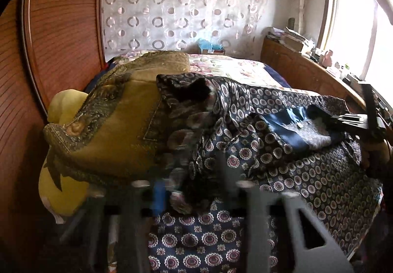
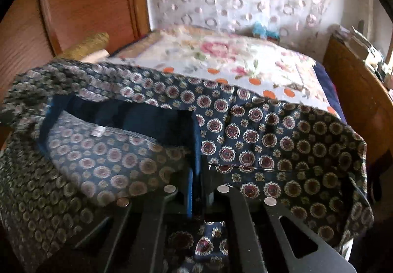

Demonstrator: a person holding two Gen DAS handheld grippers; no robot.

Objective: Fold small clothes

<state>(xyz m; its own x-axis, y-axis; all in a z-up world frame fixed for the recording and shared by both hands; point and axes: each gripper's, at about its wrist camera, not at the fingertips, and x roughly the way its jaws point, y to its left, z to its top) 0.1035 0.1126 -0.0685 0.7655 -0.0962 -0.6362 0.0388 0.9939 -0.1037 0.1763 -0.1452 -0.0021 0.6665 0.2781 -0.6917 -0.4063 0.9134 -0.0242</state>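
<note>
Right claw (image 2: 196,189): fingers drawn together on the blue-lined edge of the patterned shirt (image 2: 270,140), with cloth pinched in the narrow slot between them.
Left claw (image 1: 194,189): badly blurred; dark cloth is bunched right at its fingers, but I cannot tell whether they are closed on it or apart.
Right claw seen from the left: a dark frame at the far right edge (image 1: 353,120), sitting at the shirt's collar opening.
Patterned shirt: navy with round maroon-and-cream medallions (image 1: 319,174), lifted and stretched between the two claws above the bed, its inside collar and a small white label showing (image 2: 97,132).
Bed: covered by a floral bedspread (image 2: 221,51) with pink roses and orange dots, lying behind and below the shirt.
Olive blanket: a folded gold-green bundle with a dark ornate border (image 1: 115,130), just left of the shirt and touching it.
Yellow pillow: tucked under and behind that bundle (image 1: 61,187).
Backdrop: curtain with ring shapes (image 1: 172,2), wooden wardrobe on the left (image 1: 61,27), cluttered wooden ledge by the window (image 1: 294,51).
</note>
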